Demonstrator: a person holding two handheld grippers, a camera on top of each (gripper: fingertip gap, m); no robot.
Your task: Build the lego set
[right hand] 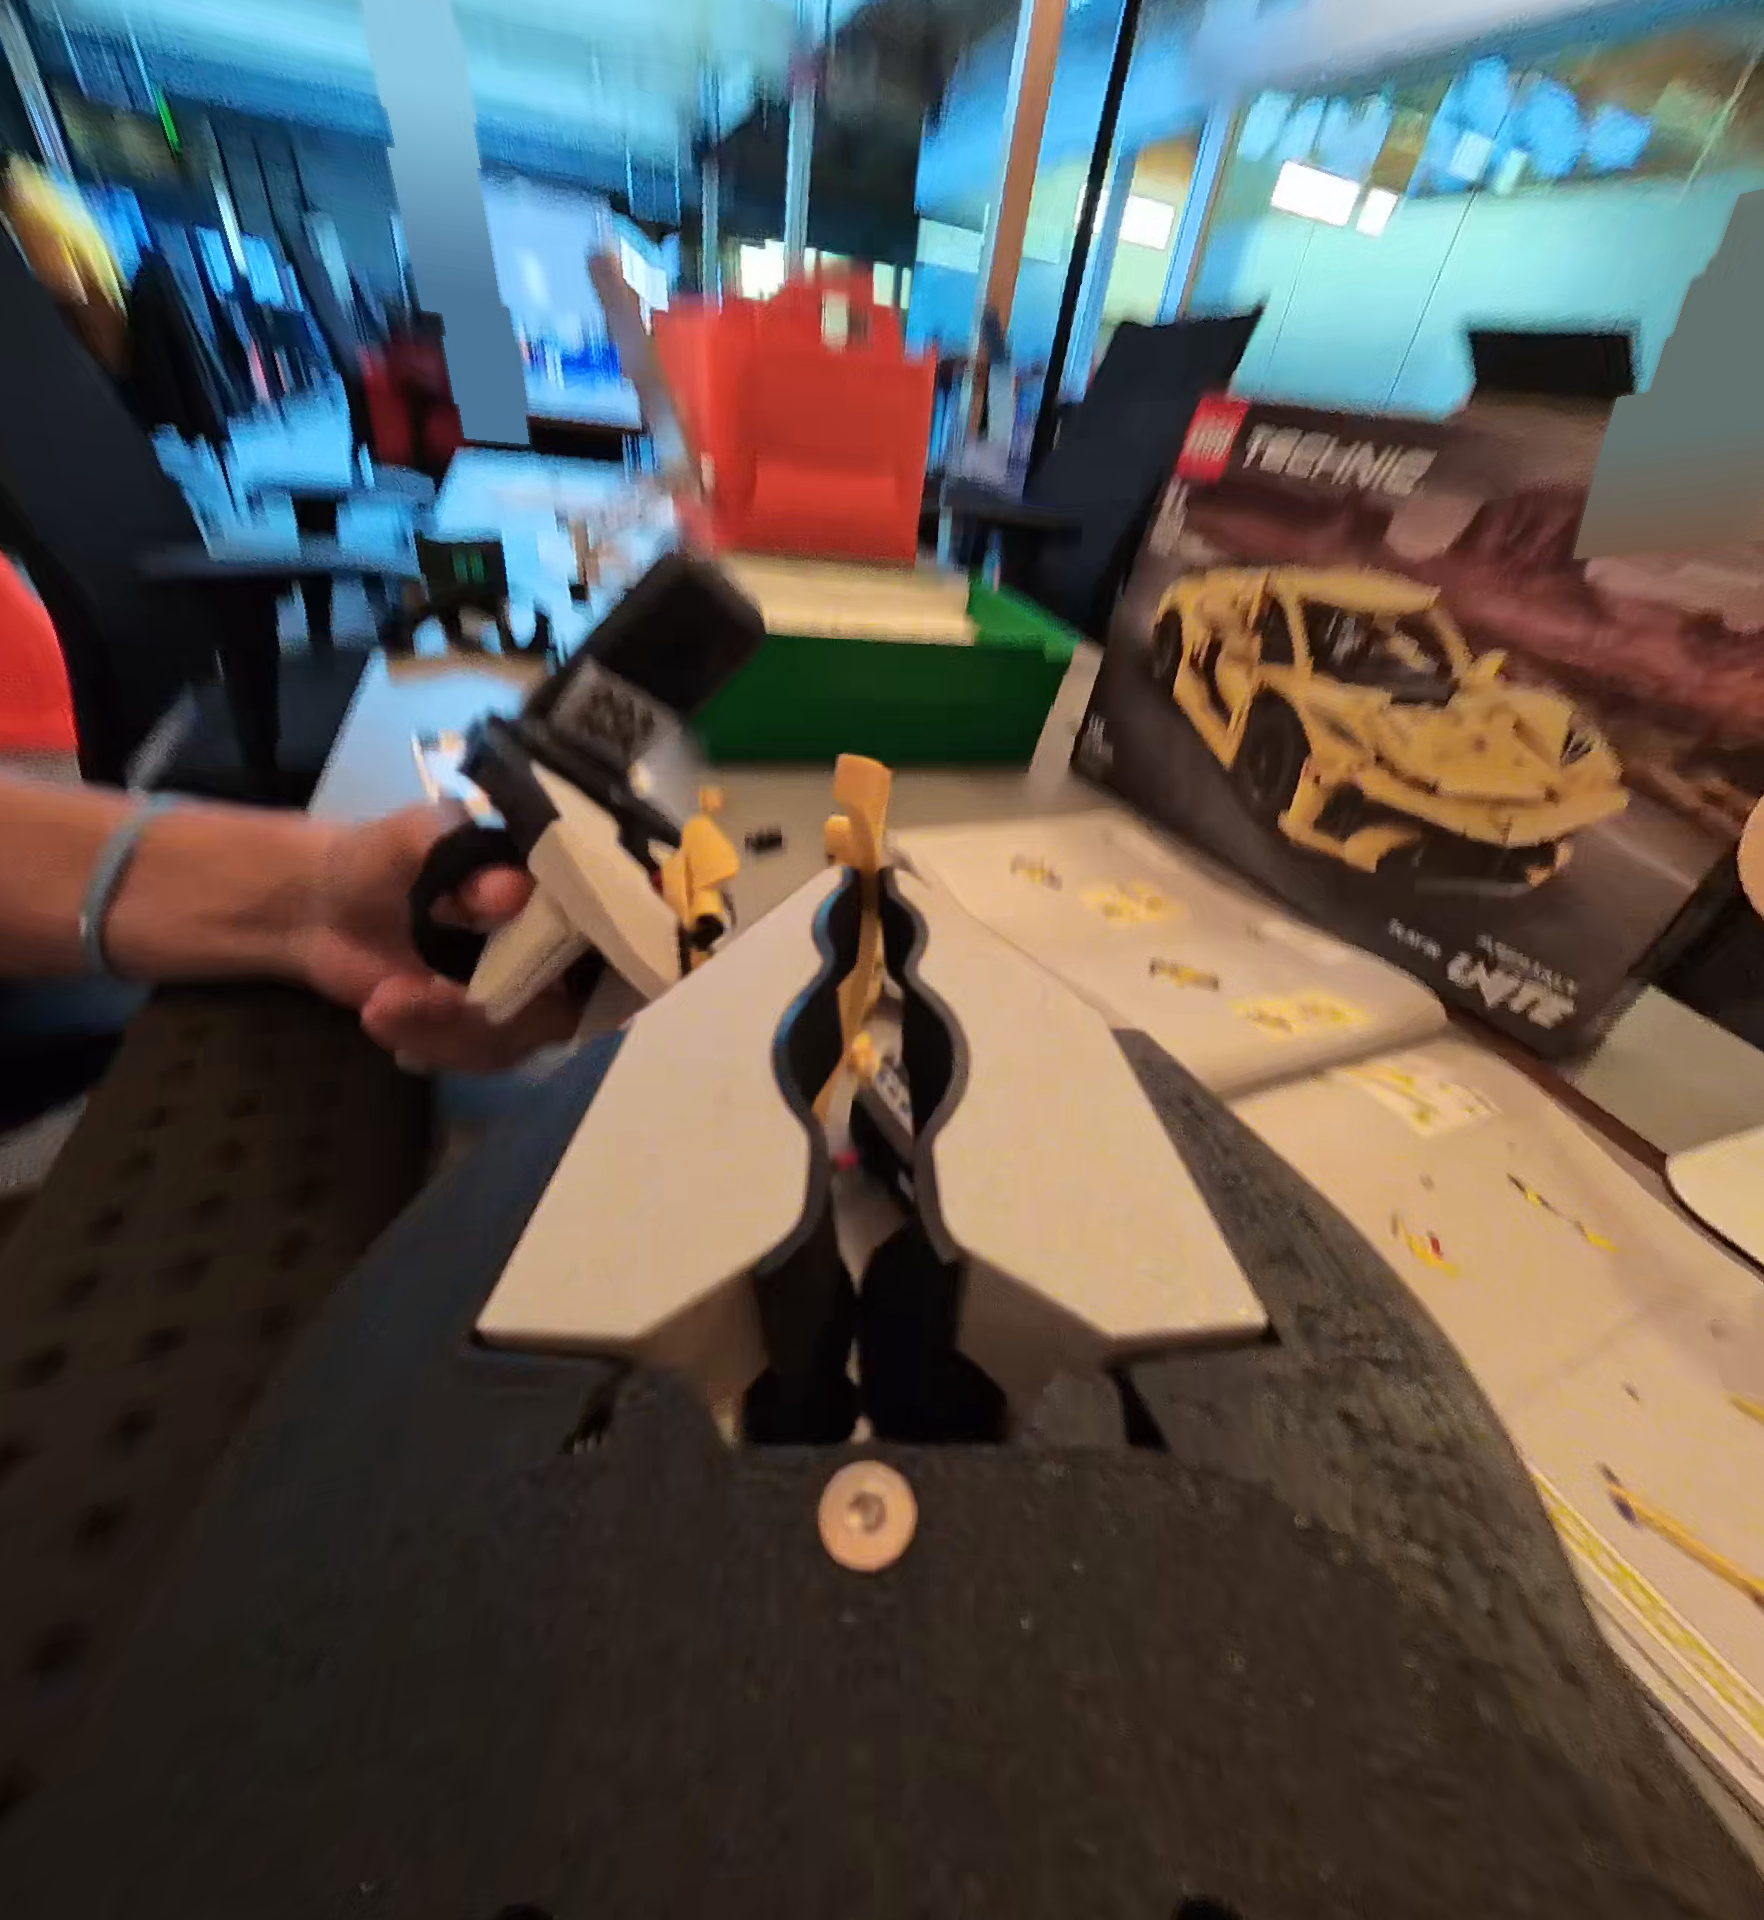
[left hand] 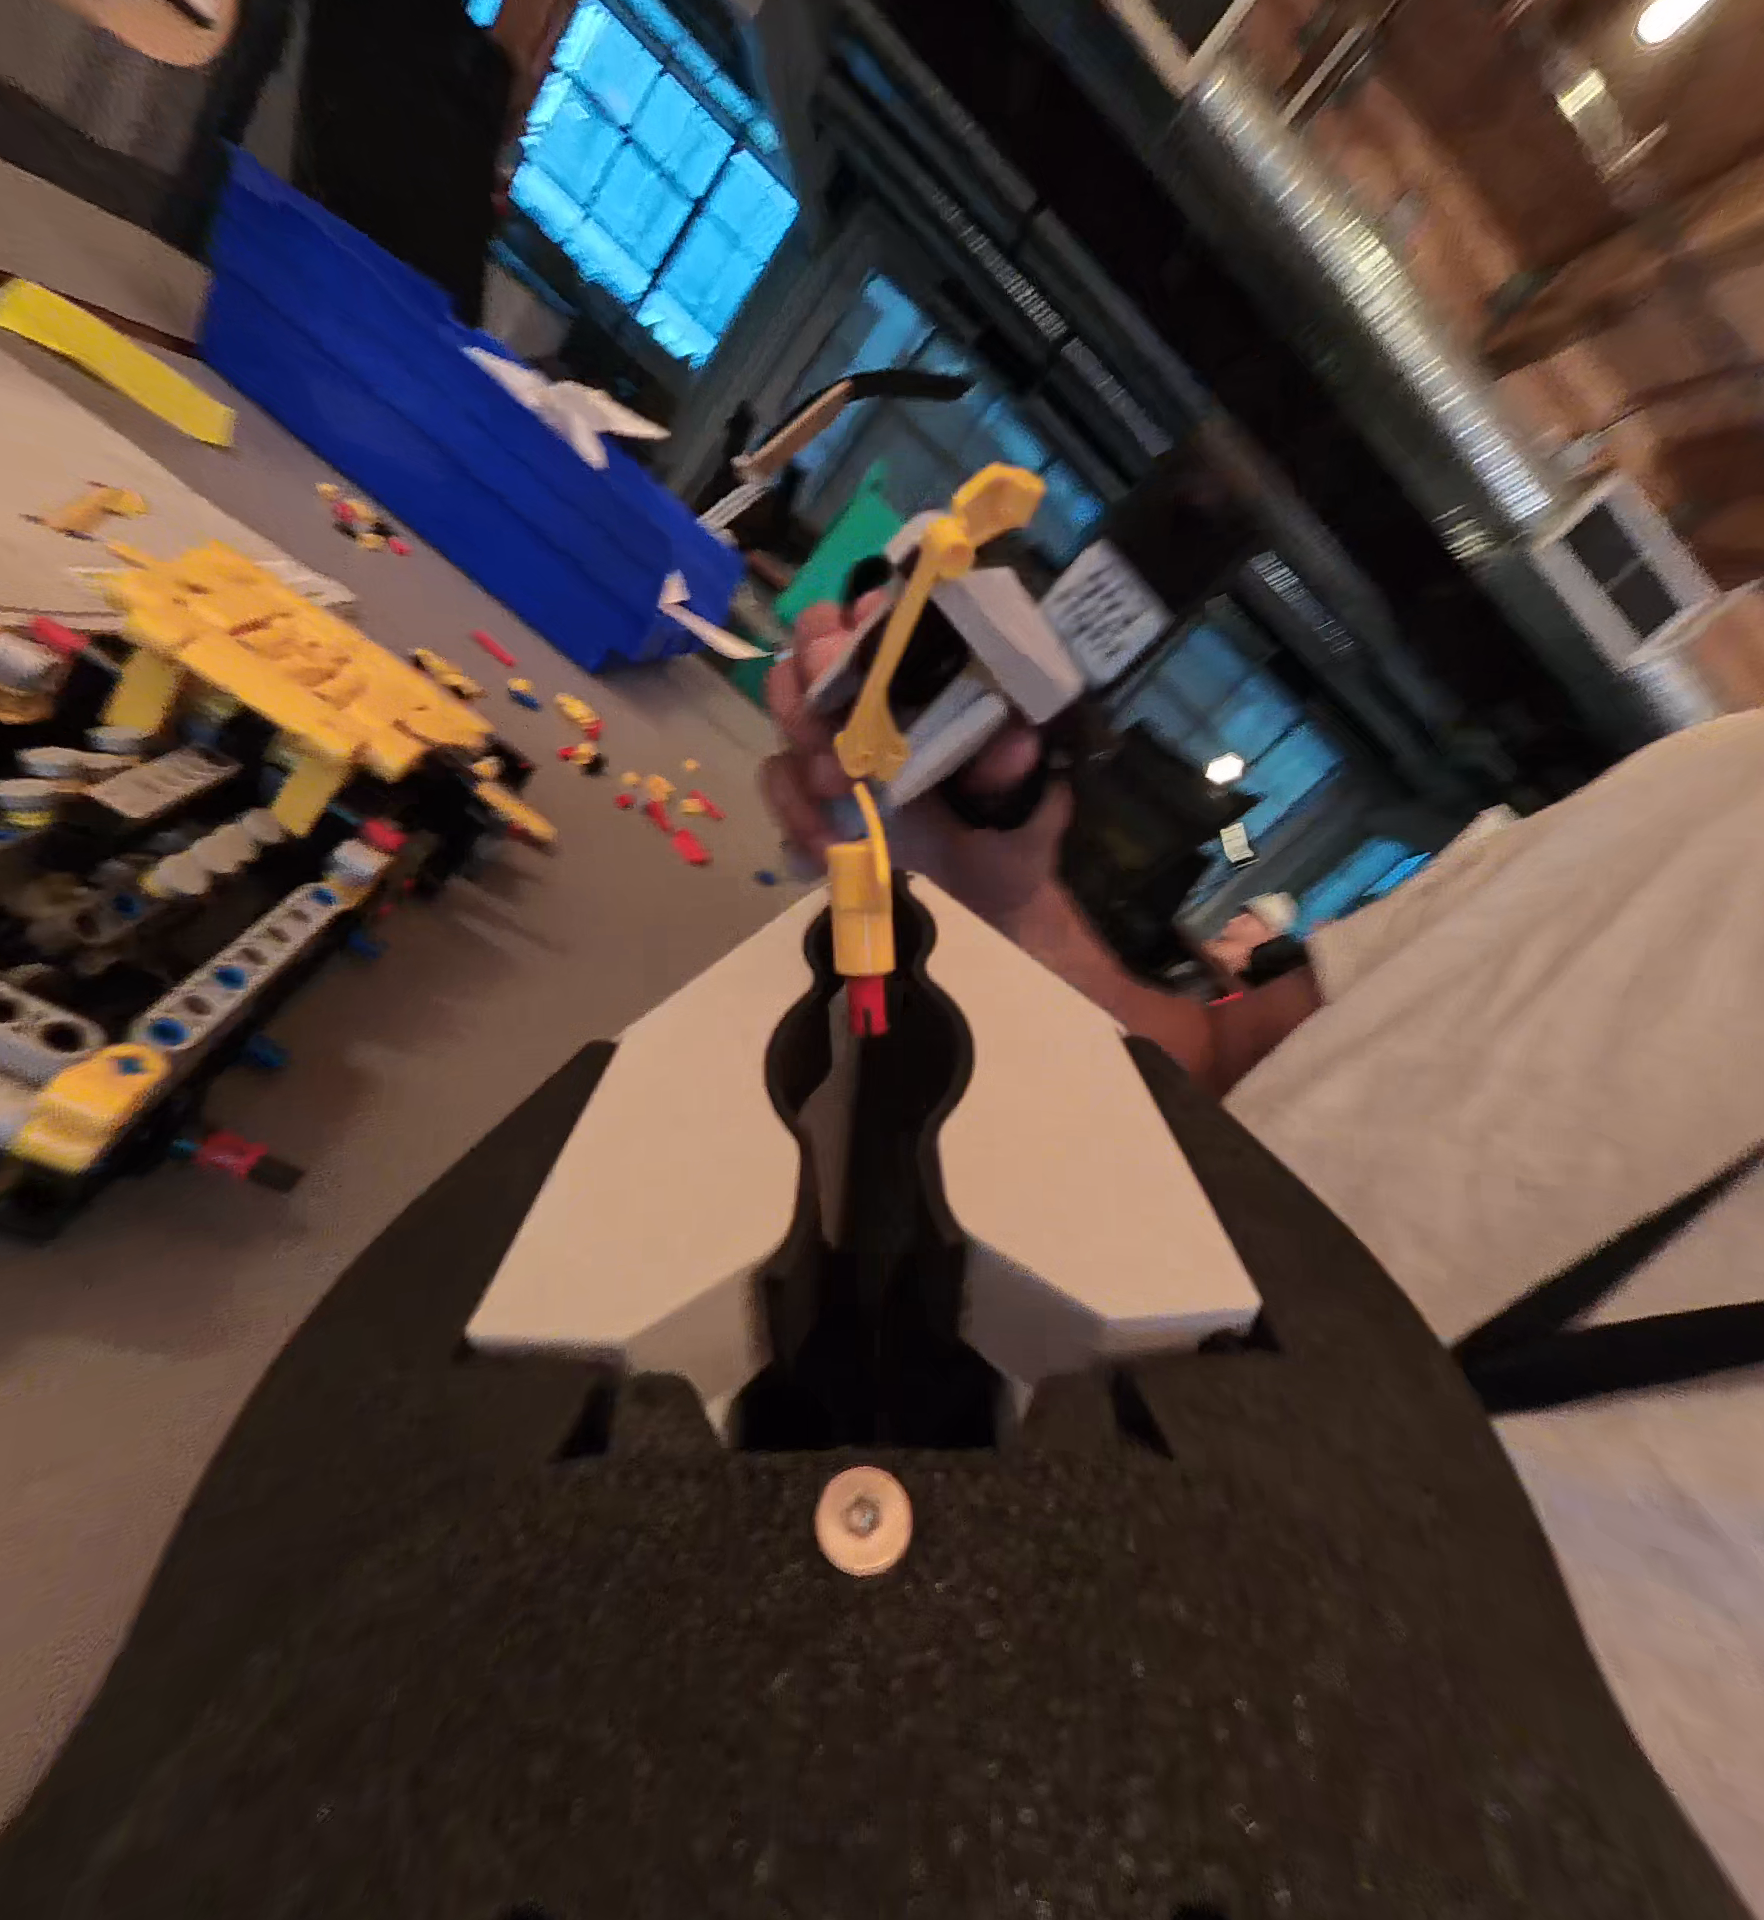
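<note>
A short yellow piece [left hand: 862, 904] (red pin at its base) is pinched in the closed left gripper [left hand: 862, 935], pointing straight ahead toward the long yellow strip [right hand: 862, 935] clamped lengthwise in the closed right gripper [right hand: 862, 914].

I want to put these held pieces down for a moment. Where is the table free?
Bare grey table lies between the yellow strip, the blue bins and the half-built car. Crowded: loose pieces beside the car, and the open booklet.

Half-built yellow car [left hand: 234, 727] on table, small yellow pc [left hand: 862, 904] w/ red pin, long yellow pc [right hand: 857, 935]
</note>
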